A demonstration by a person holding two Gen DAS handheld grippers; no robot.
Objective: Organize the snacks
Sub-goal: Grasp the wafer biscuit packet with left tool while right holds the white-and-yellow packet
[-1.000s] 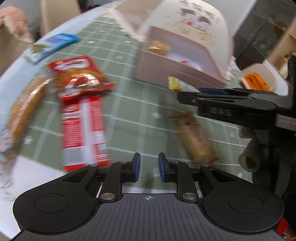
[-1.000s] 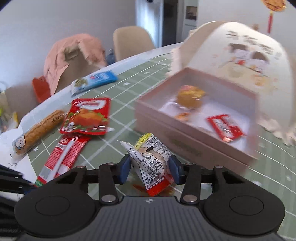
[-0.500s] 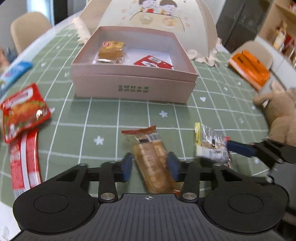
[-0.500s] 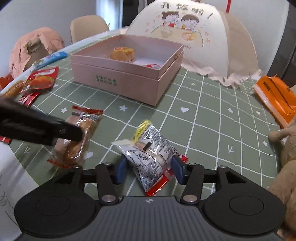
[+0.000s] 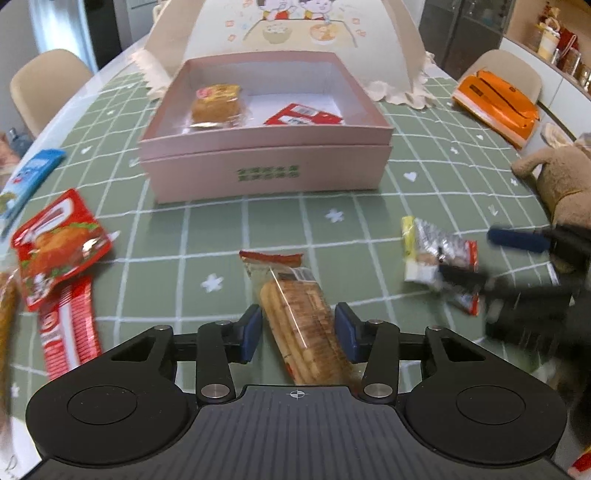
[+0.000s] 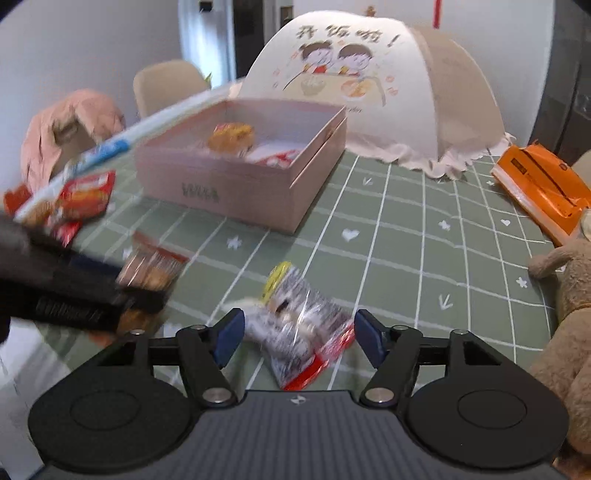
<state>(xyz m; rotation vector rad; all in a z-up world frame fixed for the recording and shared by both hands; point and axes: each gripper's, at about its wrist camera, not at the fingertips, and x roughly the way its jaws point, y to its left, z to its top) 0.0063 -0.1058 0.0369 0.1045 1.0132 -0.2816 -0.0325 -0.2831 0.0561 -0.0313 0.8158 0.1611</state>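
A biscuit pack [image 5: 295, 317] with a red end lies on the green checked tablecloth between the blue pads of my left gripper [image 5: 300, 331]. Its jaws are closing, with thin gaps still showing at both pads. Between the opening jaws of my right gripper [image 6: 300, 341] lies a silver-and-red packet [image 6: 299, 332], clear of both pads. From the left wrist, that packet [image 5: 424, 251] sits to the right, the right gripper [image 5: 467, 253] around it. The pink box [image 5: 266, 173] stands open ahead, holding a cake pack [image 5: 216, 103] and a red packet [image 5: 303, 115].
Left of the box lie a red chicken packet [image 5: 59, 247], a red stick pack [image 5: 70, 332] and a blue packet [image 5: 29, 177]. A cartoon food cover [image 5: 291, 29] stands behind the box. An orange pack [image 5: 495, 103] and a plush toy [image 5: 561, 184] sit at right.
The left gripper swung right from the red packets and opened around the biscuit pack. The right gripper drew back from the box and let go of the silver-and-red packet, jaws spreading.
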